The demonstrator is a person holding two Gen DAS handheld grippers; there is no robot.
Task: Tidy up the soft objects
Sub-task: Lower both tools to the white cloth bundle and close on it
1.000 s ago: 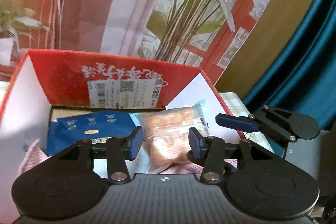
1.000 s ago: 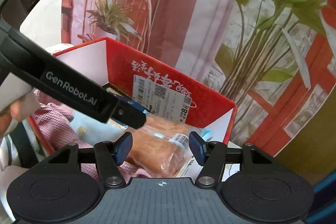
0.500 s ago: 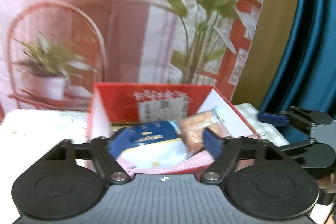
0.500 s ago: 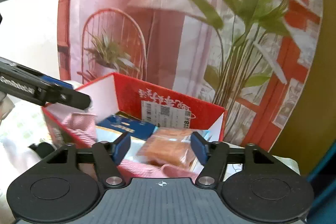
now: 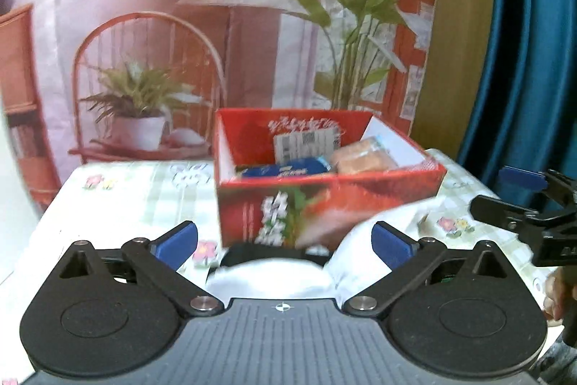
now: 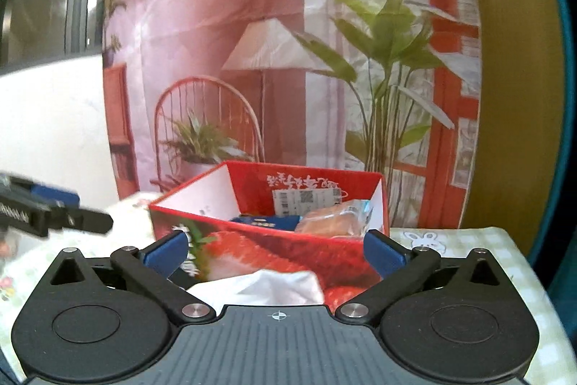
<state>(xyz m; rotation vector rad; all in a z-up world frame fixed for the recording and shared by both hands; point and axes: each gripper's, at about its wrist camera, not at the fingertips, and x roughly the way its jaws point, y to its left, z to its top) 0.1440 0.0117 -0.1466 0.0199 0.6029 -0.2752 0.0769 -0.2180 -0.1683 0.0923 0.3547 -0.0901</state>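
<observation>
A red strawberry-print box stands on the table and also shows in the right wrist view. Inside lie a blue packet and a wrapped bread bun; both also show in the right wrist view, the packet left of the bun. A white soft cloth with a dark item behind it lies in front of the box, between my fingers; it shows in the right wrist view too. My left gripper is open and empty. My right gripper is open and empty.
The table carries a green checked floral tablecloth. A printed backdrop with lamp, chair and plants hangs behind it. A teal curtain hangs at the right. The right gripper shows at the left view's right edge.
Both grippers have pulled back from over the box and opened wide. The box now stands farther away, and the white cloth in front of it has come into view.
</observation>
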